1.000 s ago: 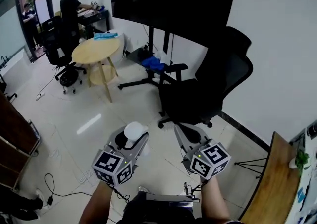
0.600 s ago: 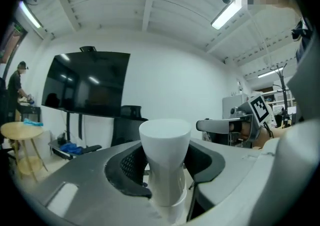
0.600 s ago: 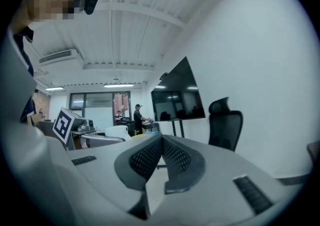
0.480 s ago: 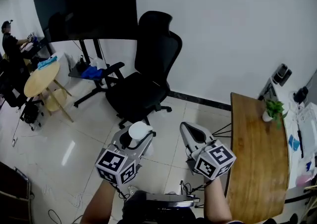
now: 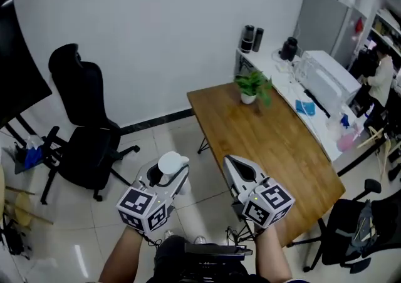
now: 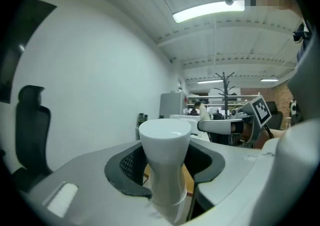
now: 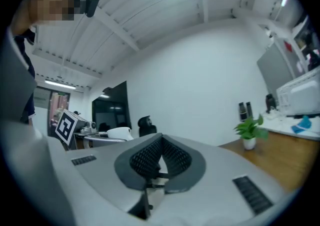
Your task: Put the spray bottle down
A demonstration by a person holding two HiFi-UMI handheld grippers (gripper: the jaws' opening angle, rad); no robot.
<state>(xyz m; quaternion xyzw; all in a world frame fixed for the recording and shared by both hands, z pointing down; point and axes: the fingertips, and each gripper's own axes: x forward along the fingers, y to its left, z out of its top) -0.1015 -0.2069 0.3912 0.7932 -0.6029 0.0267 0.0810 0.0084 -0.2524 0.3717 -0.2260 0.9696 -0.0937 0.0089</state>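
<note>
Head view: both grippers are held out side by side above a pale tiled floor point(image 5: 160, 141), close to the near end of a wooden table point(image 5: 276, 144).
Left gripper point(image 5: 164, 174): its jaws stand partly apart, clamped on the spray bottle point(image 5: 172, 164), whose white top sticks up above them.
Left gripper view: the dark pads point(image 6: 125, 166) press on the bottle's narrower body from both sides, and the wide white top flares out above the jaws.
Spray bottle's place: in the air in the left gripper, over the floor and to the left of the table in the head view, resting on no surface.
Right gripper point(image 5: 238, 166): empty, with its ribbed pads point(image 7: 150, 157) brought together so that they meet at the tips.
Table top: a potted plant point(image 5: 250, 87) stands near the far end of the wood.
Beyond the table: a white counter point(image 5: 279, 64) along the wall carries two dark flasks point(image 5: 252, 37) and a white machine point(image 5: 326, 72).
Left side: a black office chair point(image 5: 84, 131) stands in front of the white wall point(image 5: 156, 25).
Far right: a person point(image 5: 381, 81) stands at the edge of the picture.
</note>
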